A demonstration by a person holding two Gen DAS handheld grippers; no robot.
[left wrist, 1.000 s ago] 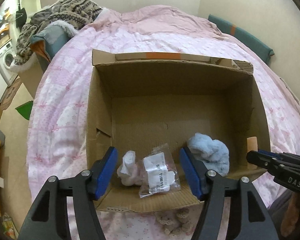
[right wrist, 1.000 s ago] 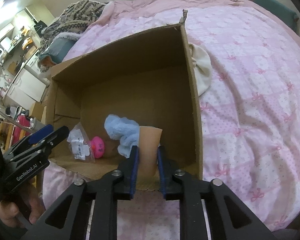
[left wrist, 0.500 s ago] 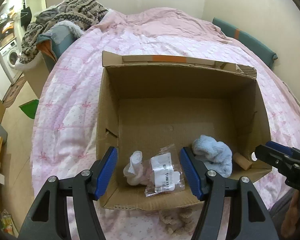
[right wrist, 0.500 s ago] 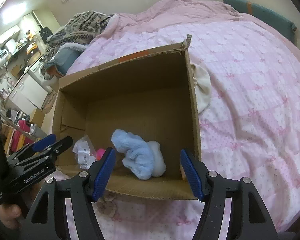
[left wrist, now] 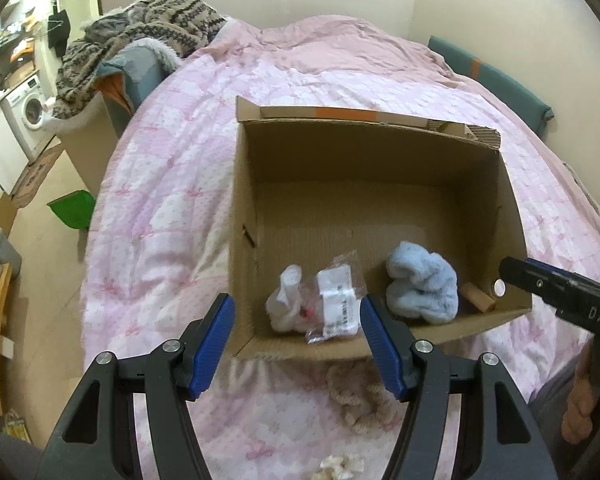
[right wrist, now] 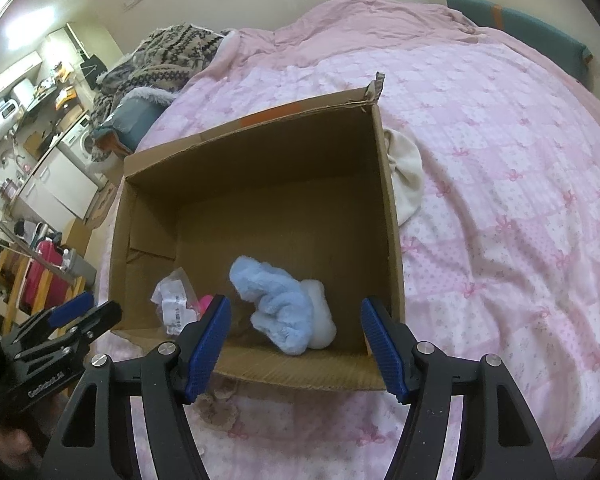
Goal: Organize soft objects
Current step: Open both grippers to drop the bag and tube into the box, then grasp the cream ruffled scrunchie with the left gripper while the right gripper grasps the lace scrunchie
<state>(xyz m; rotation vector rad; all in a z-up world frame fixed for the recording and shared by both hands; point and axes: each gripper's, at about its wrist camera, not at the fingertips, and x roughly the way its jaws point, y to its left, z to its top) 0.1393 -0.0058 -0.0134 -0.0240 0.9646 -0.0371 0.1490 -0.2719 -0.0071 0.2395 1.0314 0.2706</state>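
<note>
An open cardboard box [left wrist: 360,152] [right wrist: 260,160] stands on a pink bed. On its floor lie a light blue fluffy cloth [left wrist: 420,292] [right wrist: 276,304], a white soft bundle [left wrist: 282,304], a labelled plastic bag [left wrist: 336,304] [right wrist: 172,304] and a tan roll [left wrist: 478,298] in the near right corner. My left gripper [left wrist: 298,340] hangs open above the box's near edge, holding nothing. My right gripper [right wrist: 296,336] is open too, above the blue cloth and a white puff [right wrist: 322,316]. Each gripper shows in the other's view, the right gripper [left wrist: 512,270] and the left gripper [right wrist: 100,310].
A beige knitted piece [left wrist: 360,396] lies on the bed just in front of the box, and a cream fluffy item [left wrist: 340,468] nearer still. A cream cloth [right wrist: 404,176] rests against the box's right wall. Patterned knitwear [left wrist: 148,24] is piled beyond the bed's left side.
My right gripper was shut on the tan roll inside the box; it has opened, and the roll now lies in the corner. Both grippers have drawn back from the box.
</note>
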